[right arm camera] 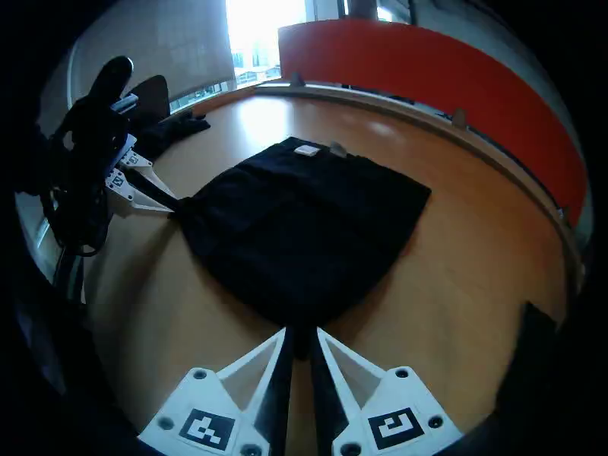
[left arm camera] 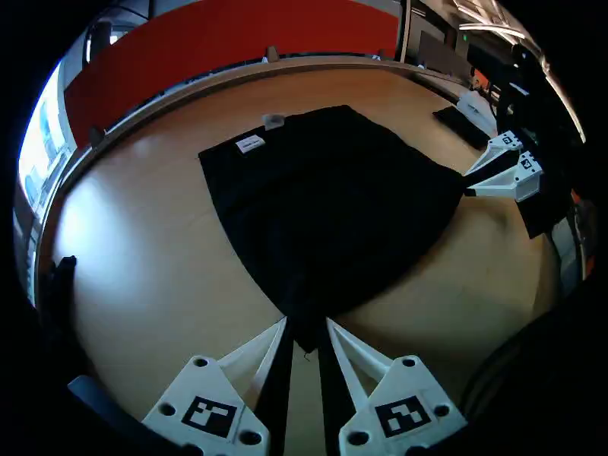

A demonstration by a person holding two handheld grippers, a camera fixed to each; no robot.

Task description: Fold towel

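In the left gripper view, bare wooden table (left arm camera: 144,251) spreads at the left, and a red partition (left arm camera: 228,34) stands behind its far edge. Toward the middle, a black towel (left arm camera: 327,197) lies spread on the tabletop, with a white label (left arm camera: 249,144) near its far left corner. At the bottom centre, the left gripper (left arm camera: 306,338) has its fingers clenched on the towel's near corner, dark fabric pinched between the tips. At the right, the right gripper (left arm camera: 470,186) grips the towel's right-hand corner, and the cloth there is drawn out to a point at its tips.

In the right gripper view, the left gripper sits at the left, nipping a corner of the towel. A dark cloth (right arm camera: 171,129) lies beyond it, and a bright window (right arm camera: 258,38) is farther back. The towel covers the middle of the table, its label at the far edge. At the bottom centre, the right gripper's fingers are closed tight on the nearest corner. The partition runs along the right.
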